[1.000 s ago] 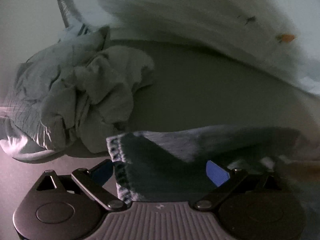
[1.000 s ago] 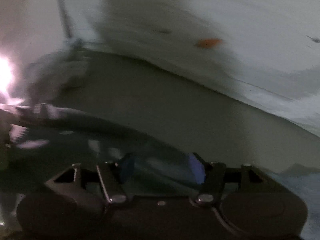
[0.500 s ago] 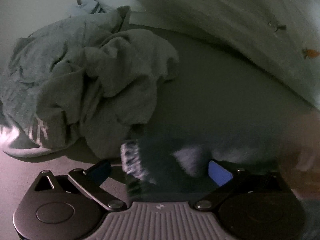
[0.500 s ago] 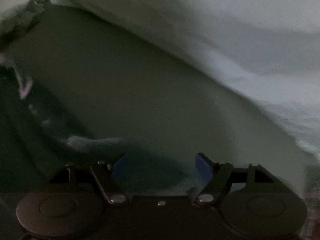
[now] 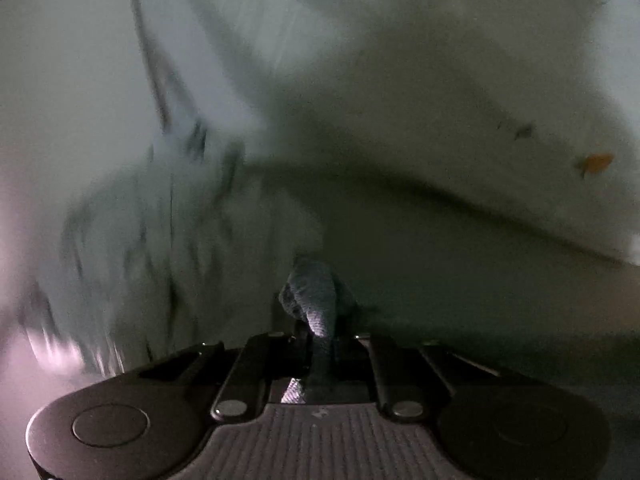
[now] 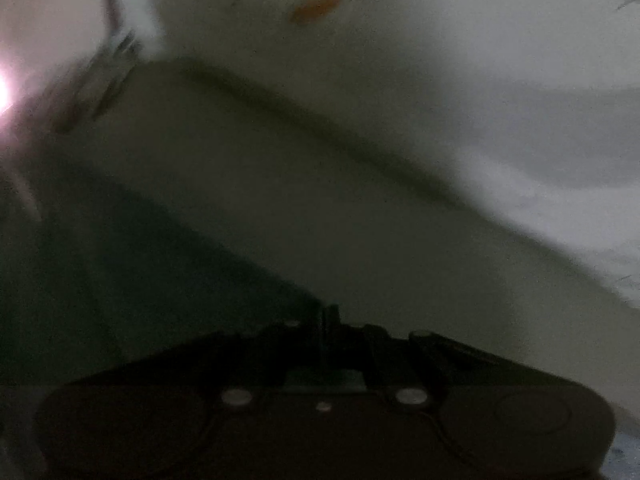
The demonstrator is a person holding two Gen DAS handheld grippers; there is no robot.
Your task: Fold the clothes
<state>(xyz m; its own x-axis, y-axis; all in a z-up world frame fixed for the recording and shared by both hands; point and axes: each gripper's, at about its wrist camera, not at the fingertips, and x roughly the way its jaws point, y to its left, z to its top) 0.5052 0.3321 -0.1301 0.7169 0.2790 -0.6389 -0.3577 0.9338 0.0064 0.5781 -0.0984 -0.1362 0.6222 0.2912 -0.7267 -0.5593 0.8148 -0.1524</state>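
Note:
My left gripper (image 5: pixel 320 332) is shut on a bunched fold of a dark blue-grey garment (image 5: pixel 316 300), which sticks up between the closed fingers. A blurred pile of grey clothes (image 5: pixel 160 248) lies to its left. My right gripper (image 6: pixel 326 320) is shut on the same dark garment (image 6: pixel 120 280), which stretches away to the left as a dark sheet. Both views are dim and motion-blurred.
A dark bed surface (image 5: pixel 460 260) runs under both grippers. A white sheet or pillow with small orange marks (image 5: pixel 440 80) rises behind it and also shows in the right wrist view (image 6: pixel 440 60). A bright light glares at the left edge (image 6: pixel 4 88).
Both grippers were open around the dark garment and have closed on it. Both cameras have swung, with the clothes pile now blurred on the left.

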